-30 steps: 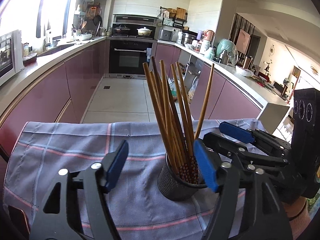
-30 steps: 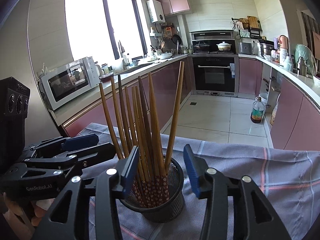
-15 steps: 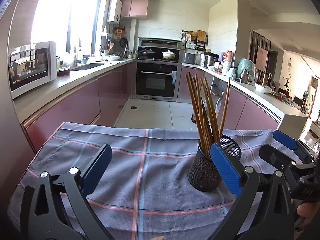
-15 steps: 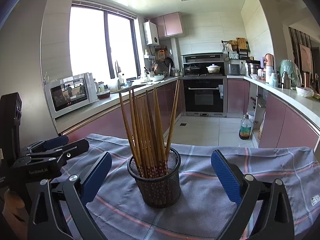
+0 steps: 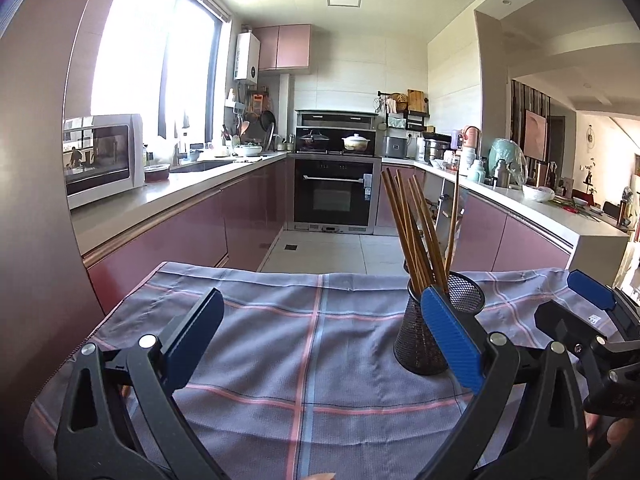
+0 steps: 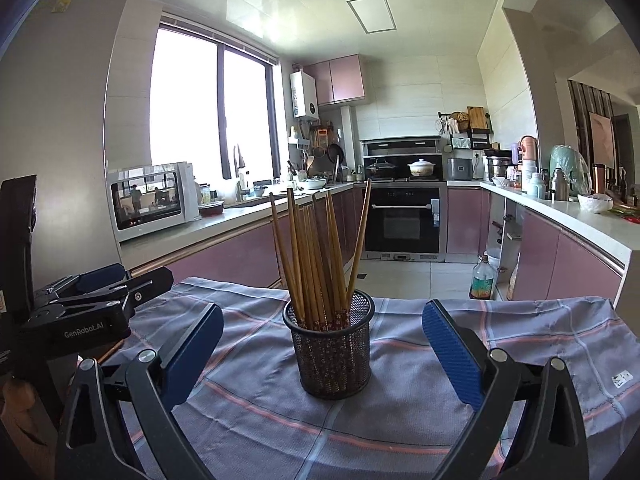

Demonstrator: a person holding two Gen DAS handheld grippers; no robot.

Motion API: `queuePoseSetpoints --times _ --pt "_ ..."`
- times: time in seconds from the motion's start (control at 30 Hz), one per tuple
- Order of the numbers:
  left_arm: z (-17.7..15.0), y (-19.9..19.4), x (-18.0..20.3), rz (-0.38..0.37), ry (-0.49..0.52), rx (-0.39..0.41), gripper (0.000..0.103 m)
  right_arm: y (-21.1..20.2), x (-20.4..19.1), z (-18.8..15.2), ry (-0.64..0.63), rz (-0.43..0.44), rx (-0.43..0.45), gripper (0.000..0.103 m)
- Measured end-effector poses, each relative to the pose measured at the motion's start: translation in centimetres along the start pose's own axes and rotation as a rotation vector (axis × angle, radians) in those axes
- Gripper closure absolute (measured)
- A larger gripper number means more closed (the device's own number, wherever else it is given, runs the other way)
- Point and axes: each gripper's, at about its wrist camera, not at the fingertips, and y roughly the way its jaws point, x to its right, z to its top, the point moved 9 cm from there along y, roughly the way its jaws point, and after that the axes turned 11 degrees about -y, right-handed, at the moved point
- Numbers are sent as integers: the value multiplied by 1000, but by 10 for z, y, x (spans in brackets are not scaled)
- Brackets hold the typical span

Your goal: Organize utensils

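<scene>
Your left gripper point(image 5: 316, 334) fingers spread wide, empty, your right gripper point(image 6: 322, 342) likewise, touching nothing, mesh holder point(image 6: 331, 350) with chopsticks point(image 6: 316, 256) mid-bench on checked cloth point(image 6: 400, 412), bench edges hidden.

Left tool point(image 5: 318, 334) and right tool point(image 6: 322, 344) both gape wide, gripping nothing.

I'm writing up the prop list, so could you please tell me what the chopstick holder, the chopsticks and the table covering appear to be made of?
Holder: black metal wire mesh, seemingly; you can see through its fine grid.
Chopsticks: likely wood or bamboo, brown and matte, with patterned red lower ends.
Cloth: woven fabric, grey-blue check with pink stripes; visible weave and soft draping edges.
</scene>
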Motion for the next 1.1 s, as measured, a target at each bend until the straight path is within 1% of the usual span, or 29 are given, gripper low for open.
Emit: queuePoseSetpoints --times 0.2,0.53,1.1 --pt "3 -12 -3 10 7 25 6 0 -5 -1 -17 2 -5 7" --pt "7 -19 2 -6 -2 50 6 -7 -4 0 -12 -17 17 7" --pt "6 -21 3 -13 -11 53 6 -13 -2 3 -10 -19 35 7"
